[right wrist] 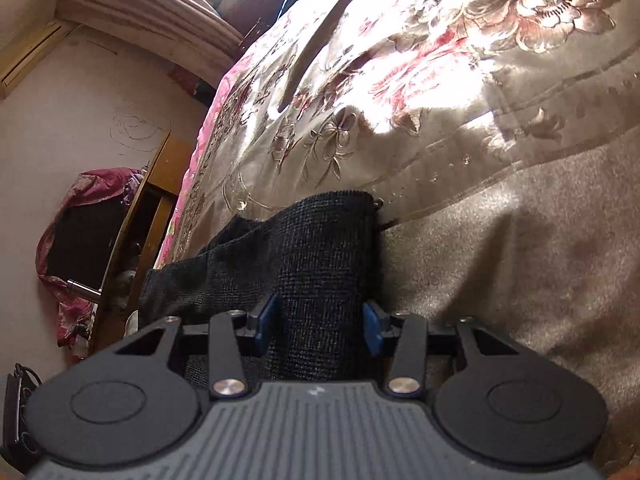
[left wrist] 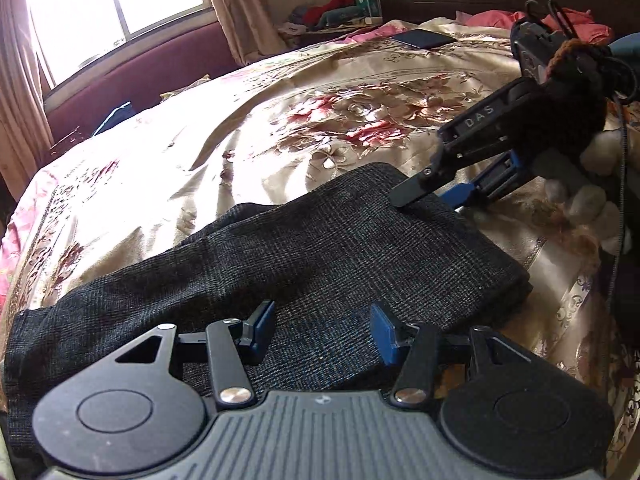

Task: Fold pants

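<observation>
Dark checked pants (left wrist: 300, 248) lie folded in a long strip on a floral bedspread (left wrist: 240, 140). My left gripper (left wrist: 320, 316) hovers open over the near part of the strip, nothing between its fingers. My right gripper (left wrist: 434, 196) comes in from the right, held by a hand in a dark woolly sleeve (left wrist: 572, 92). Its black finger rests on top of the pants' far right corner, its blue-padded finger beside the edge. In the right wrist view the pants (right wrist: 320, 240) run straight between the fingers of the right gripper (right wrist: 320, 316), which stands open around the folded end.
A dark phone (left wrist: 424, 38) and pink clothes (left wrist: 500, 18) lie at the bed's far side, with a cluttered side table (left wrist: 332, 12) and a window behind. A brownish blanket (right wrist: 520, 260) lies right of the pants. Wooden furniture (right wrist: 148, 208) with a magenta cloth (right wrist: 80, 200) stands off the bed's edge.
</observation>
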A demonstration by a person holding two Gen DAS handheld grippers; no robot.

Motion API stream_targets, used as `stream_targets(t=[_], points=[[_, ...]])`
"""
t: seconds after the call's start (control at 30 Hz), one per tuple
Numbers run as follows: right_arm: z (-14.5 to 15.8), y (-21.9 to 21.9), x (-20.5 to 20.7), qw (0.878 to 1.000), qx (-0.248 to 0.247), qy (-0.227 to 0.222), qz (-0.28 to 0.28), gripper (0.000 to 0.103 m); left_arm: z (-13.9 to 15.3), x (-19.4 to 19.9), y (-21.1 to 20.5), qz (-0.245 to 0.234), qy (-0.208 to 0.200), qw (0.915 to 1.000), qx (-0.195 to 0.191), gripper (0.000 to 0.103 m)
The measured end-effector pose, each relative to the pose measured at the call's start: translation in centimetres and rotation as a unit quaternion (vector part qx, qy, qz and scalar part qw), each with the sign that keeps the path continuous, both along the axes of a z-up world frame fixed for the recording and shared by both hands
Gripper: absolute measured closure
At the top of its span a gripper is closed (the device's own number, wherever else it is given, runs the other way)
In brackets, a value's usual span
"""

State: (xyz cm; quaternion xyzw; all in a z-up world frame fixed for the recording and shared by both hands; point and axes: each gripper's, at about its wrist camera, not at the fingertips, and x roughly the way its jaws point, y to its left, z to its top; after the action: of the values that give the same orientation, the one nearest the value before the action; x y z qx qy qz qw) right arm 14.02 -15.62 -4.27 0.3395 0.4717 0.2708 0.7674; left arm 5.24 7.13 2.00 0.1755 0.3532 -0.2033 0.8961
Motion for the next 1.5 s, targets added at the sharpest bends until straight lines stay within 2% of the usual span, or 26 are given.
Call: stream_targets(t=[0.1,0.17,0.23,0.27,0.3,0.37,0.47,0.5,0.53,0.67,0.83,0.9,1.03,1.13,1.2,1.23,1.3,1.37,1.43,1.5], points=[[1.0,0.7,0.6,0.999,0.031,-0.022,0.018,0.056,0.3,-0.6,-2.6,-0.034,0.011,0.9993,-0.012,0.038],[1.1,0.8,0.7,0.998,0.052,-0.035,0.023,0.056,-0.1,-1.4,-4.7,-0.060,0.011,0.9981,0.000,0.036],[0.3,1.5,1.6,0.999,0.019,-0.019,0.027,0.057,-1.1,-1.9,-6.3,-0.072,0.003,0.9970,0.030,0.033],[-0.5,2.1,1.9,1.000,0.006,-0.010,0.029,0.067,-1.8,-2.0,-7.2,-0.076,-0.001,0.9958,0.052,0.033],[-0.8,2.3,2.0,1.000,0.002,-0.003,0.023,0.072,-2.5,-2.0,-7.9,-0.077,-0.004,0.9948,0.066,0.033],[-0.5,2.1,2.0,1.000,0.002,0.006,0.022,0.085,-3.1,-2.0,-8.8,-0.075,-0.004,0.9945,0.073,0.033],[-0.4,0.2,1.3,0.999,0.041,0.013,0.005,0.094,-2.9,-1.9,-9.4,-0.071,0.008,0.9951,0.068,0.038],[-0.2,-0.3,0.9,0.999,0.048,0.011,0.001,0.095,-2.8,-1.9,-9.5,-0.070,0.017,0.9956,0.061,0.043],[0.0,-0.9,0.6,0.999,0.050,0.006,0.000,0.096,-2.6,-1.9,-9.6,-0.069,0.024,0.9958,0.055,0.047],[1.0,-2.7,-0.1,0.999,0.050,-0.012,-0.006,0.096,-2.3,-2.1,-11.4,-0.085,0.026,0.9944,0.058,0.054],[1.6,-5.7,-0.2,0.999,0.035,-0.015,-0.029,0.096,-1.7,-1.8,-14.1,-0.110,0.035,0.9930,0.026,0.061],[2.0,-7.0,-0.5,0.999,0.017,-0.018,-0.032,0.096,-1.6,-1.8,-15.1,-0.123,0.037,0.9916,0.011,0.061],[2.5,-9.5,-1.2,0.999,-0.025,-0.008,-0.042,0.096,-1.0,-1.8,-16.8,-0.156,0.051,0.9853,-0.047,0.060],[1.9,-10.3,-1.2,0.999,-0.030,0.004,-0.039,0.093,-0.5,-2.7,-18.0,-0.170,0.027,0.9838,-0.050,0.060],[1.6,-10.3,-0.9,0.999,-0.023,0.005,-0.032,0.089,-0.3,-3.5,-18.1,-0.165,0.010,0.9854,-0.042,0.058],[1.4,-10.1,-0.7,0.999,-0.024,0.004,-0.026,0.087,-0.2,-3.9,-17.8,-0.159,0.006,0.9865,-0.038,0.054],[0.8,-9.6,-0.2,1.000,-0.009,0.012,-0.014,0.078,-0.3,-5.1,-17.4,-0.142,0.004,0.9893,-0.035,0.049],[0.4,-9.3,-0.1,1.000,-0.001,0.016,-0.002,0.070,-0.8,-5.4,-17.5,-0.122,0.013,0.9918,-0.036,0.048],[0.5,-9.1,-0.2,1.000,-0.010,0.018,-0.006,0.071,-1.1,-4.9,-18.3,-0.102,0.020,0.9935,-0.045,0.046],[1.2,-9.3,-0.6,1.000,-0.019,0.017,-0.017,0.087,-1.4,-4.4,-19.2,-0.089,0.021,0.9947,-0.047,0.043]])
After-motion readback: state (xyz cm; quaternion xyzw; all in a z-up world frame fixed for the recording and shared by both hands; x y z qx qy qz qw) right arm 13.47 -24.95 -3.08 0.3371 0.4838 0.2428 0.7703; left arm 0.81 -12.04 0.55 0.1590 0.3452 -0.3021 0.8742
